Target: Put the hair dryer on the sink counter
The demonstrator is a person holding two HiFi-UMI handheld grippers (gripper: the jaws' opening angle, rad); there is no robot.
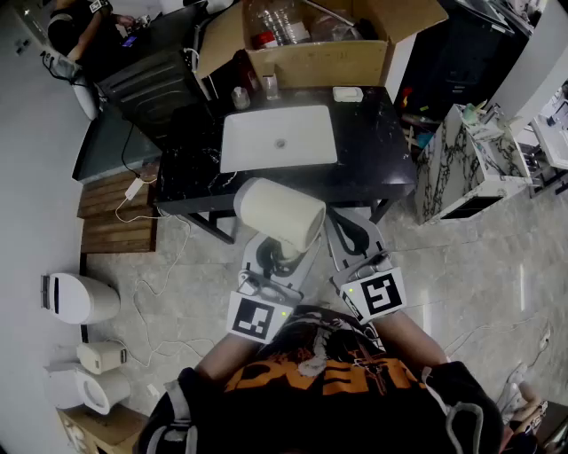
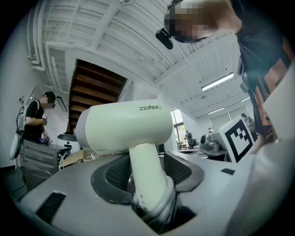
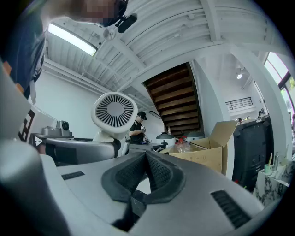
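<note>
Hair dryer [image 1: 277, 213]: one, upright, handle clamped between the jaws of the left hand-held gripper [image 1: 282, 259], held in the air just short of the desk [image 1: 373, 164]. Risk: the top-heavy body may pivot in the narrow grip, or tip into the single sink [image 1: 278, 137] on release. Right hand-held gripper [image 1: 349, 238]: jaws together, empty. Hand-held grippers: two.

An open brown cardboard box [image 1: 319, 58] holds clear plastic bottles [image 1: 282, 22]. A person in black [image 1: 84, 31] stands beside a dark grey metal cabinet [image 1: 155, 84]. Brown slatted wooden boards [image 1: 115, 217] lie on the pale floor [image 1: 461, 266] near a white lidded bin [image 1: 78, 299], a thin white cable [image 1: 169, 257], and perhaps a white plug adapter [image 1: 135, 189].
</note>
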